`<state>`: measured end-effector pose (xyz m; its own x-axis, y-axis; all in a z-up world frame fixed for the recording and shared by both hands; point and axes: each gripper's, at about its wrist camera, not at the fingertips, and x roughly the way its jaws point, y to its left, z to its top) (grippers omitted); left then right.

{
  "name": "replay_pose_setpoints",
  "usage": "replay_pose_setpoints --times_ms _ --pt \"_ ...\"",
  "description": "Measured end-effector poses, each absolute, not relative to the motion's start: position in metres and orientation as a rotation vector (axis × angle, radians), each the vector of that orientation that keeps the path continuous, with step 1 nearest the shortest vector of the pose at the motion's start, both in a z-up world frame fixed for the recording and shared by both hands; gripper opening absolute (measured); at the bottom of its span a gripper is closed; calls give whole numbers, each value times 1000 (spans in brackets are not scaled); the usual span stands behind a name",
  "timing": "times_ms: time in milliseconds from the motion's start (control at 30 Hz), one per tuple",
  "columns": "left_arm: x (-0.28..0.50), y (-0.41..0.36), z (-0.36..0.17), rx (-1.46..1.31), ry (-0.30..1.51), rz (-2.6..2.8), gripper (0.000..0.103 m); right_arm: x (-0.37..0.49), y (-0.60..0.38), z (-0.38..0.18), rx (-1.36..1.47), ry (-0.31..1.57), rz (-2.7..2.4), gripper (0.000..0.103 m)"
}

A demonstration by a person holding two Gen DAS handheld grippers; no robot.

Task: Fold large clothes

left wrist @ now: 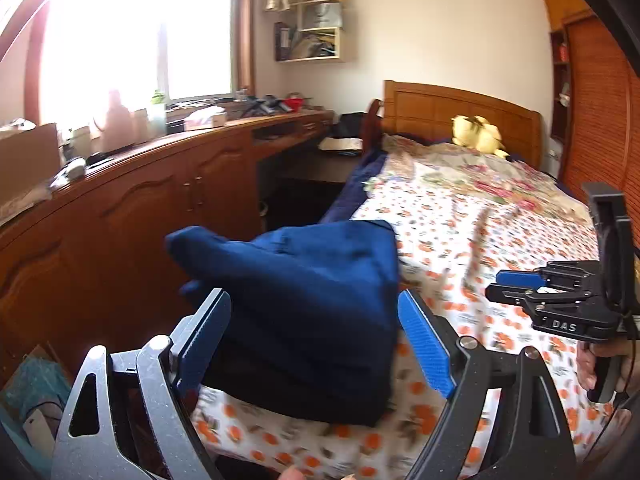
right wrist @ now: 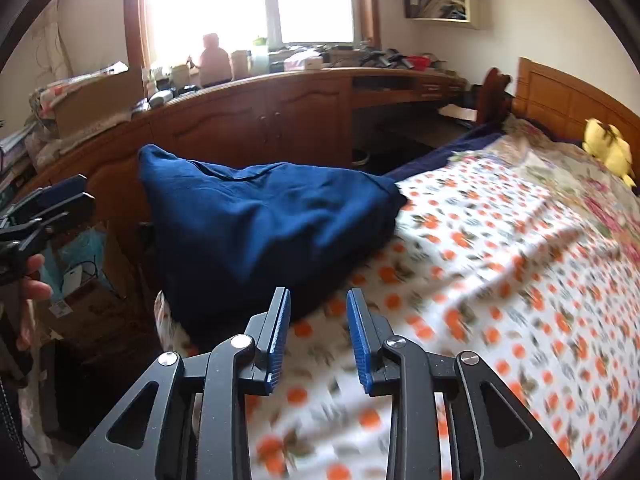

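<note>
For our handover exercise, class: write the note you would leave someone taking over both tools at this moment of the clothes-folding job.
Left tool: open wide, empty, the blue garment just ahead of its fingers.
Right tool: partly open, empty, over the bedspread beside the garment.
Garment: a folded bundle at the near left edge of the bed, one corner sticking up.
Done: it looks folded and released.
Left: probably flatten that raised corner and check the bundle lies neat.
</note>
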<state>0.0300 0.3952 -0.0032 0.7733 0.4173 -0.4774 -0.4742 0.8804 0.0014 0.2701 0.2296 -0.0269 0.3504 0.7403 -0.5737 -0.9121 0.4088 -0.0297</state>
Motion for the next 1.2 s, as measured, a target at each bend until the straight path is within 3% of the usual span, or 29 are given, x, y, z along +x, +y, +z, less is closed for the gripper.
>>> replay_pose_setpoints --times_ms 267,467,767,1200 --pt "49 300 8 -119 480 348 86 251 98 -4 -301 486 1027 63" --pt "63 224 15 -124 477 245 86 228 5 12 -246 425 920 78" --pt "74 123 17 -134 471 88 86 183 -111 17 -193 371 738 81" --pt "66 14 34 -68 468 -29 86 103 -196 23 -46 359 573 81"
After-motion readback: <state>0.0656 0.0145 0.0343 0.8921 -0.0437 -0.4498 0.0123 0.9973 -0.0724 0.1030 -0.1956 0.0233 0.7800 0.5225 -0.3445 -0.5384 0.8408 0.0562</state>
